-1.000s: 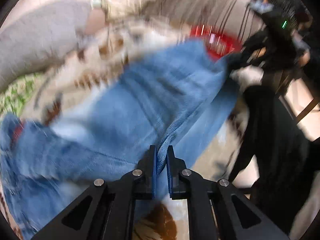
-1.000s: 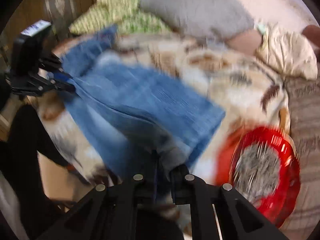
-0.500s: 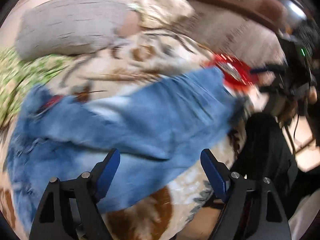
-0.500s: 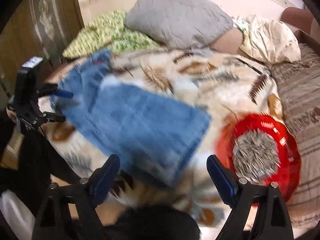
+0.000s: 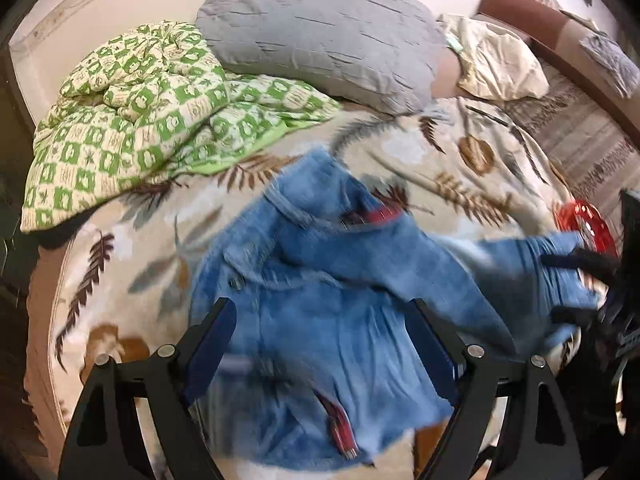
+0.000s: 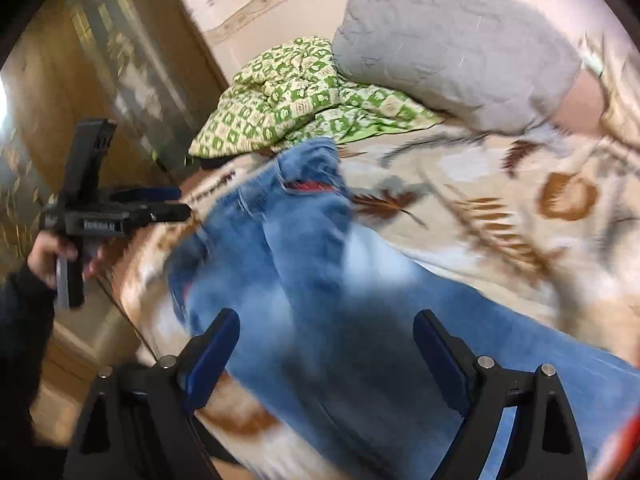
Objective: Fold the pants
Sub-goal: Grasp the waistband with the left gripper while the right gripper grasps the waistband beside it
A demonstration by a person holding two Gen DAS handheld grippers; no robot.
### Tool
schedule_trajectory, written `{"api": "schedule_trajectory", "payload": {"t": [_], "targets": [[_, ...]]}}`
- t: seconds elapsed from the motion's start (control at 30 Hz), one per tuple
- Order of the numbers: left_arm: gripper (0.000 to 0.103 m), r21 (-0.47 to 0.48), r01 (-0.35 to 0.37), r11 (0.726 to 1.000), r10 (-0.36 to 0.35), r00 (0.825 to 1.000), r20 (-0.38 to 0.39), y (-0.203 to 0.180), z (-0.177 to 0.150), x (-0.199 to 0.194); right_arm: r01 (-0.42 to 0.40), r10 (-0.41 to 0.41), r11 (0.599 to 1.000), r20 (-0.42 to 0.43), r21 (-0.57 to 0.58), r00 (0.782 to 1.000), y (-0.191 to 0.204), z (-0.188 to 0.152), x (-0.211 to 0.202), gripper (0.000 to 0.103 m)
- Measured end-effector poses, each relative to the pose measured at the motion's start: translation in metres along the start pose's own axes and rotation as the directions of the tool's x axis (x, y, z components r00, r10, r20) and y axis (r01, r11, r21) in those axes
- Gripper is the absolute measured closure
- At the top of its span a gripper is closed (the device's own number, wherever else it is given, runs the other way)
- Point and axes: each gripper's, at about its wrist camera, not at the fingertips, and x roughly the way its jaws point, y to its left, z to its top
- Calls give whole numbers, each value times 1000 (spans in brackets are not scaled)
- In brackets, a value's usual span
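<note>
Soft indoor light, heavy fisheye warp, jeans [image 5: 340, 320] motion-blurred, possibly glare far left

Support surface: a bed [image 5: 44, 308] covered by a cream blanket [image 5: 404, 152] printed with brown and grey leaf and feather motifs. Lying directly on the blanket: blue denim pants [image 5: 328, 320], spread out across the near half, waistband toward the headboard side, one leg running off to the right. A green-and-cream checked quilt [image 5: 132, 120] lies bunched at the far left corner. A grey pillow [image 5: 320, 28] rests against the wall, its lower edge on the quilt. A crumpled cream pillow [image 5: 496, 60] sits just beside it on the right. A red round dish [image 5: 586, 224] lies near the right edge; contents cannot be made out.
</note>
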Motion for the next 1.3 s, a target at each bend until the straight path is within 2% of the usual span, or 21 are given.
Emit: {"api": "schedule_trajectory", "payload": {"t": [0.07, 0.17, 0.33, 0.43, 0.5, 0.53, 0.57, 0.6, 0.63, 0.67, 0.77, 0.87, 0.97, 1.1, 1.2, 1.3], "targets": [[16, -19, 20, 1000, -20, 999, -25, 8, 19, 15, -40, 40, 996, 0, 75, 999, 3, 16, 29, 13], [16, -34, 33, 999, -35, 997, -72, 18, 51, 49, -39, 42, 989, -14, 143, 999, 4, 35, 64, 13], [16, -10, 33, 999, -34, 992, -119, 17, 92, 96, -2, 9, 986, -41, 168, 999, 1, 53, 107, 14], [16, -1, 26, 1000, -25, 988, -154, 12, 106, 126, 10, -2, 984, -43, 178, 999, -3, 57, 120, 21], [16, 6, 19, 1000, -18, 985, -173, 9, 110, 141, 24, -14, 984, -58, 177, 998, -5, 59, 130, 35], [21, 8, 25, 1000, -23, 984, -179, 8, 111, 146, 32, -20, 983, -69, 179, 997, -5, 60, 136, 39], [57, 12, 34, 999, -32, 983, -179, 6, 110, 149, 29, -16, 984, -71, 178, 997, -6, 60, 138, 55], [88, 17, 33, 999, -29, 981, -193, 6, 108, 151, 24, -12, 985, -69, 169, 998, -5, 60, 139, 71], [96, 4, 43, 999, -41, 977, -208, 6, 105, 151, 33, -24, 989, -63, 147, 998, -2, 62, 140, 76], [97, 14, 32, 999, -29, 981, -193, 5, 103, 147, 39, -33, 991, -52, 130, 998, 0, 64, 139, 88], [97, 36, 53, 998, -47, 988, -144, 3, 95, 120, 34, -32, 996, -24, 81, 999, 10, 67, 129, 91], [97, 52, 81, 995, -77, 994, -71, 4, 83, 74, 29, -29, 1000, 4, 7, 1000, 27, 65, 113, 93], [97, 59, 96, 994, -96, 995, 1, 6, 58, 22, 27, -23, 995, 43, -100, 999, 52, 53, 89, 93], [97, 27, 115, 993, -116, 991, 71, 16, -6, -35, 28, -13, 974, 68, -225, 998, 84, 26, 67, 93], [98, -11, 98, 995, -97, 991, 90, 24, -56, -51, 8, 9, 953, 55, -304, 998, 106, -5, 62, 93], [98, -106, 71, 992, -66, 997, 48, 38, -107, -40, -10, 11, 938, 2, -346, 1000, 120, -36, 76, 93]]}}
